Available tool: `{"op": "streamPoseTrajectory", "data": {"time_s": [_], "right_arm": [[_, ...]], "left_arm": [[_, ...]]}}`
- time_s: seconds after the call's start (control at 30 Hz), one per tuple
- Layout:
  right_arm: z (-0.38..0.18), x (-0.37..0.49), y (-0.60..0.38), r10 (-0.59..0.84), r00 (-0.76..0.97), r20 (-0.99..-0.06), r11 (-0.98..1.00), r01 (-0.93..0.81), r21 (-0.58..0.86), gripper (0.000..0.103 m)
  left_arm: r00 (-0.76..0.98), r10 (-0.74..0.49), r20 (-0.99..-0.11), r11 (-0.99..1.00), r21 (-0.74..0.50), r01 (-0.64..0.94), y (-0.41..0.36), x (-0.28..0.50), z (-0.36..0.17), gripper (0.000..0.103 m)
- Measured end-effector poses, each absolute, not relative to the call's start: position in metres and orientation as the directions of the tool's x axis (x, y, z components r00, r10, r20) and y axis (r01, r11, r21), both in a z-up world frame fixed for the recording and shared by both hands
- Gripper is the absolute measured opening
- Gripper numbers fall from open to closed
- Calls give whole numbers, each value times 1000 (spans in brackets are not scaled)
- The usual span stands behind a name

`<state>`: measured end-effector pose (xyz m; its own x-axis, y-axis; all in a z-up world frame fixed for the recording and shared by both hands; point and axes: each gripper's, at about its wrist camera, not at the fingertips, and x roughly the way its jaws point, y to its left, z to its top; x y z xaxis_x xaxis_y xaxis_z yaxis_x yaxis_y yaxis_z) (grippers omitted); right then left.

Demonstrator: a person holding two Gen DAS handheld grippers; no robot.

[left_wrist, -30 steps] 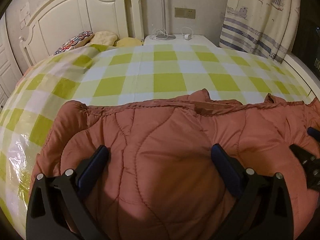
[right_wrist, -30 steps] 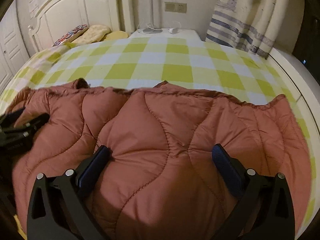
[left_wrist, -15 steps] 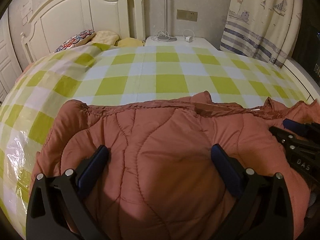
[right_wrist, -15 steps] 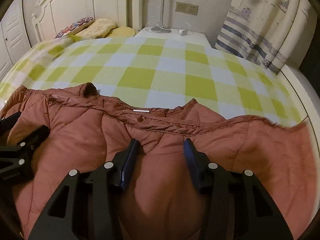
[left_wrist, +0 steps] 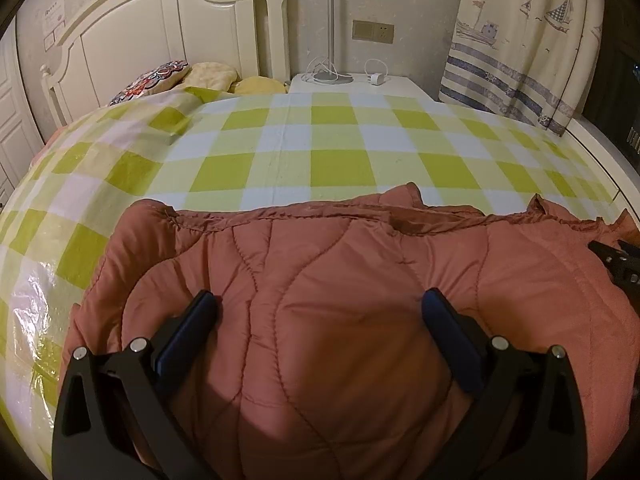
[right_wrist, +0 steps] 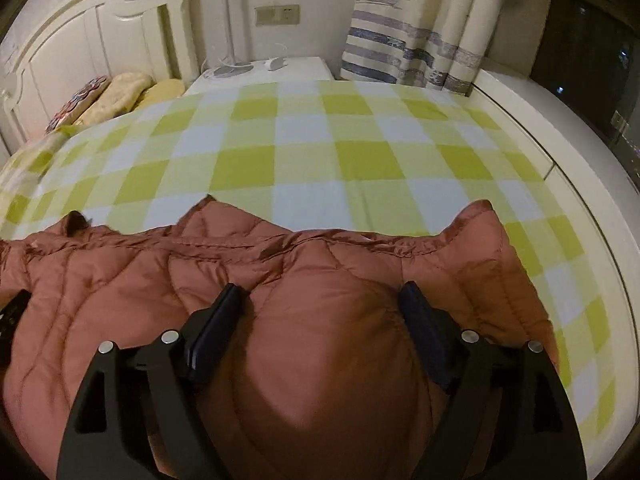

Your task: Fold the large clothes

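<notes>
A rust-red quilted jacket lies folded along the near edge of a bed with a green-and-white checked cover. My left gripper is wide open, its blue-padded fingers pressing into the jacket's left part. My right gripper is open, its fingers on either side of a padded bulge in the jacket's right part. The right gripper's edge shows at the far right of the left wrist view. The left gripper's edge shows at the far left of the right wrist view.
A white headboard and pillows are at the far left. A white nightstand with a lamp base and charger stands behind the bed. A striped curtain hangs at the right. A white bed frame runs along the right.
The right gripper's jaws narrowed half a second ago and have opened wider again; it has shifted right along the jacket. The left gripper has stayed in place, open.
</notes>
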<state>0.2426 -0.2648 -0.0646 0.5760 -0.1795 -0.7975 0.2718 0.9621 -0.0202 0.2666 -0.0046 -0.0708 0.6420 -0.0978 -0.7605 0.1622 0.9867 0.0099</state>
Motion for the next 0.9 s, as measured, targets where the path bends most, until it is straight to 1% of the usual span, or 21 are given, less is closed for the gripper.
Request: {"op": "streamPoseTrajectory", "data": {"time_s": [0.07,0.13,0.2,0.27,0.33,0.4,0.47,0.53,0.63,0.67,0.7,0.77,0.8,0.83,0.87,0.9], "right_arm": [[-50,234,-267,-171,611,-773,965,261,-7,77],[-36,220,-277,-204,642,-739,953,304,0,77],[-31,209,-294,-223,649,-727,934,355,31,79],[-47,205,-308,-208,623,-754,930,365,45,79],[-71,210,-310,-189,603,-775,940,340,35,81],[-71,210,-308,-205,602,-772,938,347,21,81],[-71,213,-301,-236,595,-769,939,344,-21,82],[-72,212,-301,-240,596,-767,939,343,-26,82],[-72,209,-304,-225,604,-765,940,341,-7,83],[-72,209,-304,-224,604,-765,940,340,-6,83],[-72,209,-305,-223,604,-765,941,339,-7,83],[-72,209,-304,-221,604,-766,941,337,-6,84],[-72,209,-303,-219,604,-766,942,337,-4,84],[-72,209,-303,-216,605,-766,943,333,-2,84],[-72,210,-302,-220,605,-766,943,333,-8,84],[-72,210,-302,-221,605,-765,943,332,-9,84]], "left_arm": [[643,-96,-760,987,11,160,-5,266,-71,101],[643,-97,-760,987,10,161,-4,266,-71,101],[642,-97,-760,987,11,162,-4,266,-71,101],[643,-98,-759,987,10,163,-4,267,-71,101],[646,-99,-757,986,11,165,-5,265,-70,101],[644,-90,-759,987,20,161,-5,266,-70,101],[625,-81,-776,987,27,161,-6,268,-69,101],[620,-50,-783,982,74,172,-12,268,-62,101],[720,-1,-694,953,217,210,-17,258,-37,101],[734,12,-679,953,231,197,-10,259,-33,101],[716,3,-698,960,202,193,-1,265,-35,101],[614,-51,-788,986,57,156,31,286,-55,101],[581,-93,-808,990,-14,138,44,293,-64,101],[570,-142,-810,988,-79,133,54,296,-68,101],[571,-164,-804,986,-111,126,59,297,-67,101],[575,-161,-802,986,-108,125,60,297,-67,101]]}}
